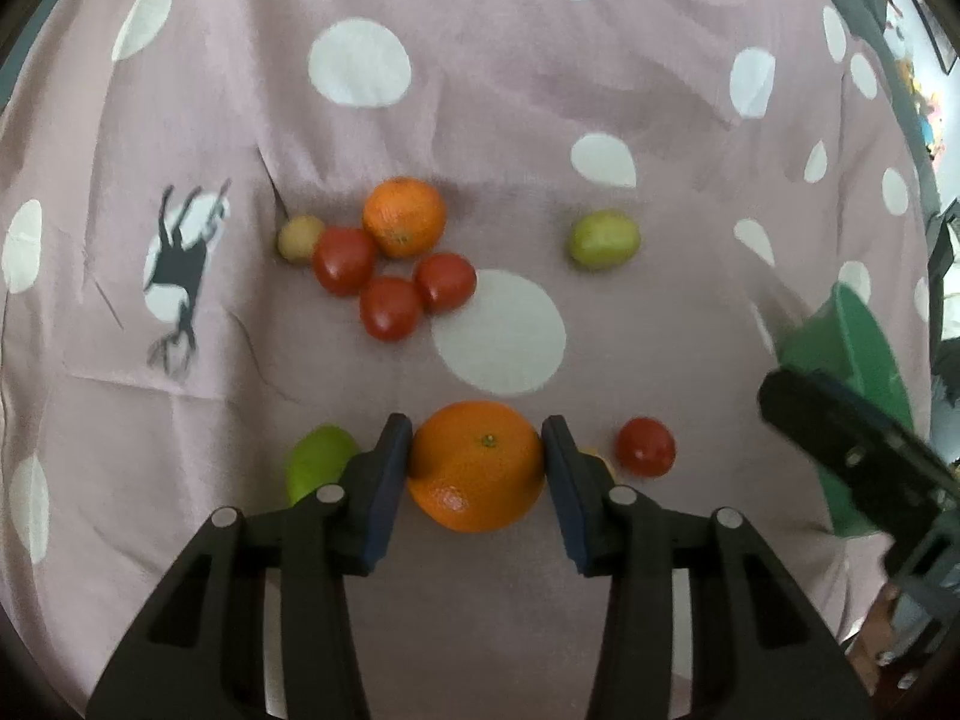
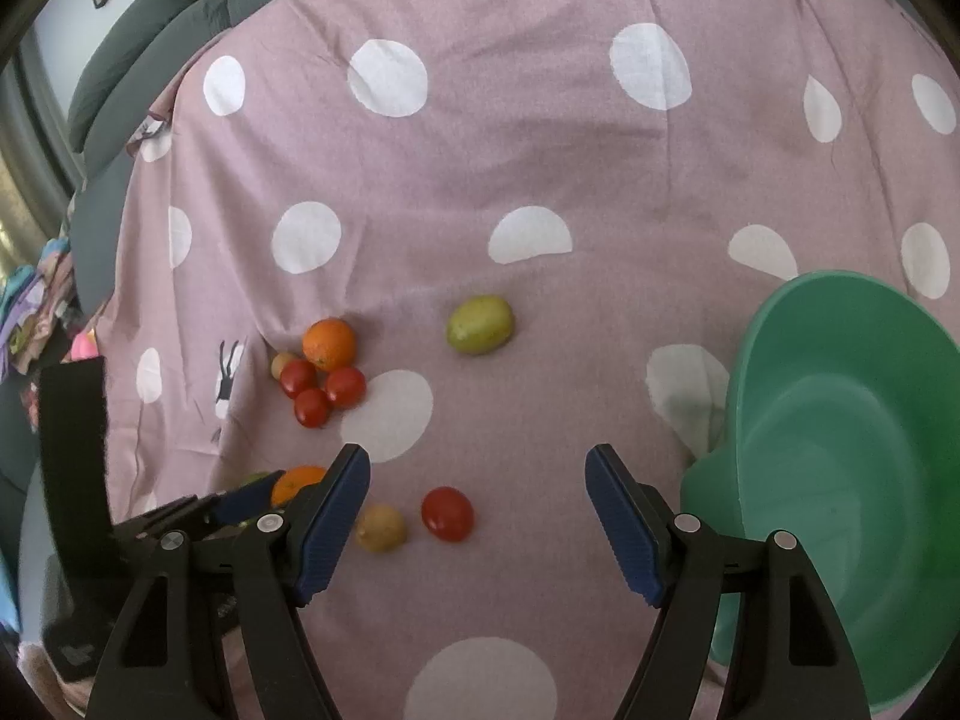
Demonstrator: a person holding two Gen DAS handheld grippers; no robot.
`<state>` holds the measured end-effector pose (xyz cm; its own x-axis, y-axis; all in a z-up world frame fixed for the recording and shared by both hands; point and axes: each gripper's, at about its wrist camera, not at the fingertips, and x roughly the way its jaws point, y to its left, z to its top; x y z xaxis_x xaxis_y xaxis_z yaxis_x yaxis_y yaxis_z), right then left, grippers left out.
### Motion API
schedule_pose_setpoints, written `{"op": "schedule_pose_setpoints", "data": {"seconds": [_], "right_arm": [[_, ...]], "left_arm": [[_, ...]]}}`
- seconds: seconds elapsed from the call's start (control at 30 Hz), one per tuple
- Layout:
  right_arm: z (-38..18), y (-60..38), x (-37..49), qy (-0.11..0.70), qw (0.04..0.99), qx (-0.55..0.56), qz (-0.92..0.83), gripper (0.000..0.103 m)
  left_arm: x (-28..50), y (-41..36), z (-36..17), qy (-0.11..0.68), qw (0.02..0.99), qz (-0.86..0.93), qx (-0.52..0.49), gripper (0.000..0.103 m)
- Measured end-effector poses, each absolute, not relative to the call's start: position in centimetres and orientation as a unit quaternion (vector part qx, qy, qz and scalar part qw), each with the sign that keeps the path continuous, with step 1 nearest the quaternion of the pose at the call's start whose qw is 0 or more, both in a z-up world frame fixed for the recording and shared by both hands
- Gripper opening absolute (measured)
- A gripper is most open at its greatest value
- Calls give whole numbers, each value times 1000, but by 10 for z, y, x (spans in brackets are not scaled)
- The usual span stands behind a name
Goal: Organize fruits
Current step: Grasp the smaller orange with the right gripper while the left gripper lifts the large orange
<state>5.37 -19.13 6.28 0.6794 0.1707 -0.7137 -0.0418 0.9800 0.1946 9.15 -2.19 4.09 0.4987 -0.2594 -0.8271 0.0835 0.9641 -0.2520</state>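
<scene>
Pink bedding with white polka dots [image 1: 498,330] fills both views, a soft, slightly creased cover with grey cushions at its far edge. Your left gripper [image 1: 477,450] has its fingers [image 1: 387,480] pinching a large orange [image 1: 477,465], one pad on each side at its widest part, stem end facing up. A lime-green fruit [image 1: 315,462] lies just outside the left finger, and a red tomato [image 1: 647,447] sits near the outside of the right finger. Well beyond the fingertips, a second orange [image 1: 405,216], three tomatoes [image 1: 393,307] and a small yellowish fruit [image 1: 300,238] huddle together touching; a green fruit [image 1: 603,238] rests alone off to the right.

Your right gripper [image 2: 477,510] hovers with fingers spread wide and nothing held. Between them lie a tomato [image 2: 447,513] and a small yellow fruit [image 2: 380,528]. A green bowl [image 2: 840,450], tipped toward the camera, stands just outside its right finger.

I judge the orange firm, fairly heavy and round with a waxy, dimpled skin, so it may roll or slip; gripping across the middle, as now, suits it. The tomatoes look softer and thin-skinned, so squeeze them lightly.
</scene>
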Motion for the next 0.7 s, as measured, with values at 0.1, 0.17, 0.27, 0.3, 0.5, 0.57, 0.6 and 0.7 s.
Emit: {"op": "schedule_pose_setpoints", "data": {"seconds": [0.1,0.17,0.27,0.3,0.5,0.57,0.6,0.7], "right_arm": [[62,-191,54,405,908,85,58,76],[62,-190,56,409,906,86,61,76],[61,-185,62,422,899,95,67,76],[60,-183,65,422,899,95,70,75],[55,-145,100,436,889,100,104,65],[53,-130,117,442,883,111,115,64],[53,-123,127,439,883,119,119,64],[50,-105,151,441,878,136,127,64]], "left_arm": [[98,-4,56,475,870,-86,-104,44],[108,12,64,467,874,-68,-113,44],[115,35,68,452,881,-48,-129,44],[116,41,68,448,883,-44,-134,44],[111,70,62,442,881,-26,-165,44],[105,77,63,438,883,-21,-166,44],[104,79,63,437,884,-17,-162,44],[103,83,62,441,881,-17,-171,44]]}}
